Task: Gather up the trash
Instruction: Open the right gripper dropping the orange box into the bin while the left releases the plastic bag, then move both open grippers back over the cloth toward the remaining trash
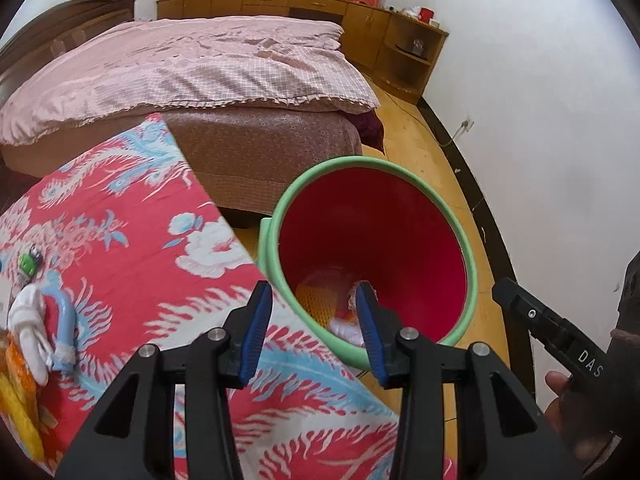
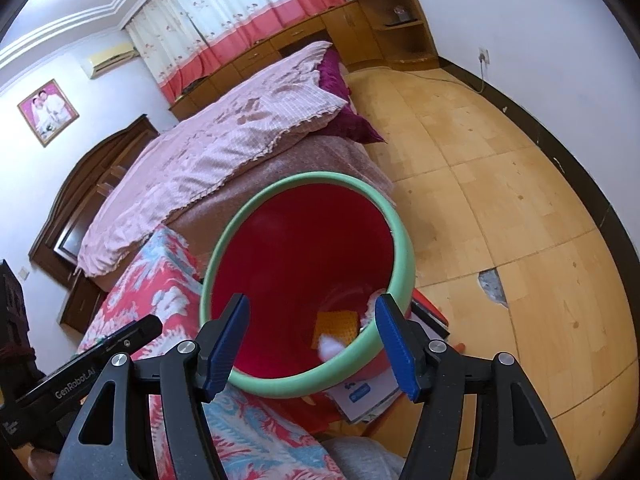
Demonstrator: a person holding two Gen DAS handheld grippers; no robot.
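Trash (image 1: 30,320), a white crumpled piece beside yellow and orange wrappers, lies at the lower left of the left wrist frame on the flowered cloth (image 1: 132,264), while other pieces already lie at the bottom of the red bin (image 1: 464,248) with the green rim, at the lower centre. I judge the step in hand is to go for the next piece: it is better to approach the white piece from above with the jaws apart, and close only when it sits between the pads. The left gripper (image 1: 314,330) points downward over the bin edge, its 2 jaws apart with nothing between them. The right gripper (image 2: 312,342) also tilts down over the bin, jaws wide apart and empty.
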